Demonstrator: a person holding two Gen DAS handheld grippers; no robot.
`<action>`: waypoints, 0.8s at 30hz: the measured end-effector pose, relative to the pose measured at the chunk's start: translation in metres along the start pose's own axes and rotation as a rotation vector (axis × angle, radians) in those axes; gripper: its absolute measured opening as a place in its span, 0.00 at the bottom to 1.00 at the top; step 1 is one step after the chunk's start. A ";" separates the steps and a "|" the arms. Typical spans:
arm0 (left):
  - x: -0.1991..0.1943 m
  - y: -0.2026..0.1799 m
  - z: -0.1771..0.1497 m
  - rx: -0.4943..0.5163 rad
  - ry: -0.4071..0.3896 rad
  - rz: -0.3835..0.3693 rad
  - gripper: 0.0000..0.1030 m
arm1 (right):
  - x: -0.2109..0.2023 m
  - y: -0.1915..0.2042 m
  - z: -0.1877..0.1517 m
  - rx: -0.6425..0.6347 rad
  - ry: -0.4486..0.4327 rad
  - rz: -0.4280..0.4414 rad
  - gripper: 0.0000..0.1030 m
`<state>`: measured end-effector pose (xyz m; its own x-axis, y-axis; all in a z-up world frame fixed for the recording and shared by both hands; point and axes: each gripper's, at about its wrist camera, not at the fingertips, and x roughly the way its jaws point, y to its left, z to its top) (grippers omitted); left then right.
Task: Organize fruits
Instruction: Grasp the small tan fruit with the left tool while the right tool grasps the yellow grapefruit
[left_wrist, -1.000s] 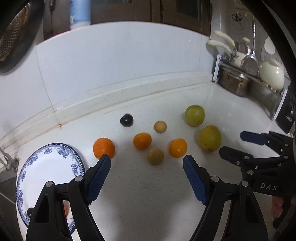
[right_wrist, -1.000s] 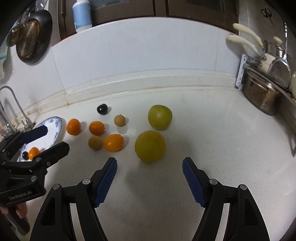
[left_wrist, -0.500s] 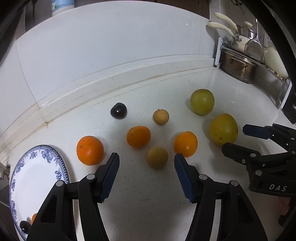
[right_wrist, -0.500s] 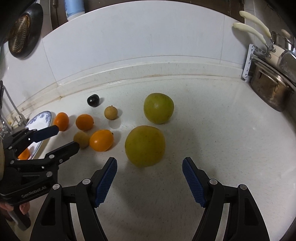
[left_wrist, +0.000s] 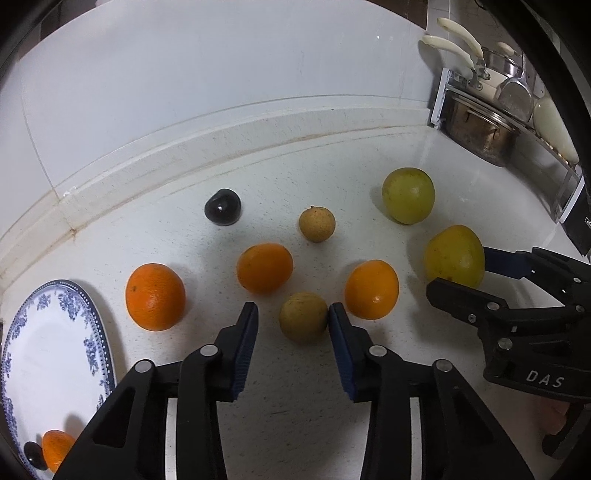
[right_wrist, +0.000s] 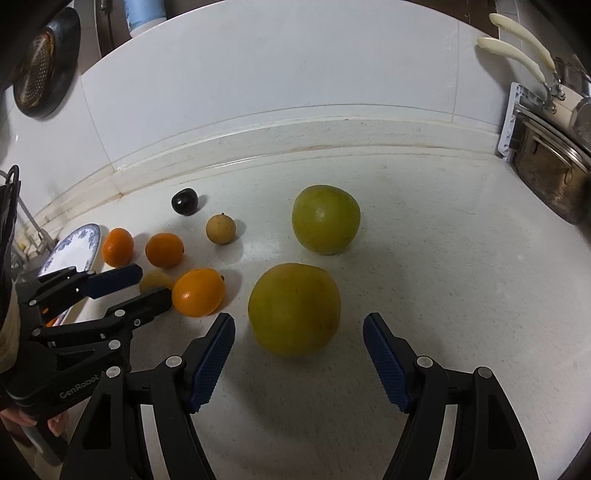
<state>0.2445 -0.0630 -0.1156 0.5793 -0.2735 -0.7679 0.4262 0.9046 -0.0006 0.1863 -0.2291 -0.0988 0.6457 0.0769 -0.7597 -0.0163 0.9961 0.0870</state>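
Fruits lie loose on the white counter. My left gripper (left_wrist: 291, 317) is open, its jaws on either side of a small tan-green fruit (left_wrist: 303, 316); the right pad touches it, the left pad stands apart. Three oranges (left_wrist: 155, 295) (left_wrist: 264, 267) (left_wrist: 371, 288), a tan longan (left_wrist: 317, 223), a dark plum (left_wrist: 222, 206) and two large yellow-green fruits (left_wrist: 407, 195) (left_wrist: 454, 255) lie around. My right gripper (right_wrist: 298, 343) is open around the nearer large yellow-green fruit (right_wrist: 294, 308), not touching. A blue-patterned plate (left_wrist: 51, 354) at left holds a small orange (left_wrist: 55, 448) and a dark fruit (left_wrist: 33, 452).
The tiled wall and raised backsplash ledge (left_wrist: 221, 144) run behind the fruits. A metal pot (left_wrist: 480, 133) and a utensil rack (right_wrist: 517, 122) stand at the far right. A strainer pan (right_wrist: 40, 70) hangs at upper left.
My left gripper moved forward and narrowed its jaws around the small tan-green fruit. My right gripper moved forward until the nearer large yellow-green fruit sits between its open jaws.
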 end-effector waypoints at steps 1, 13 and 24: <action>0.002 0.000 0.001 -0.002 0.003 -0.003 0.34 | 0.001 0.000 0.001 0.000 0.002 0.003 0.65; 0.005 -0.006 0.000 -0.003 0.002 -0.014 0.26 | 0.004 0.000 -0.003 -0.016 0.005 0.017 0.47; -0.017 -0.004 -0.004 -0.027 -0.027 -0.006 0.26 | -0.010 0.004 -0.003 -0.017 -0.016 0.039 0.47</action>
<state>0.2304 -0.0604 -0.1051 0.5956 -0.2876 -0.7500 0.4112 0.9113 -0.0230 0.1775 -0.2261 -0.0924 0.6567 0.1148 -0.7453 -0.0547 0.9930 0.1047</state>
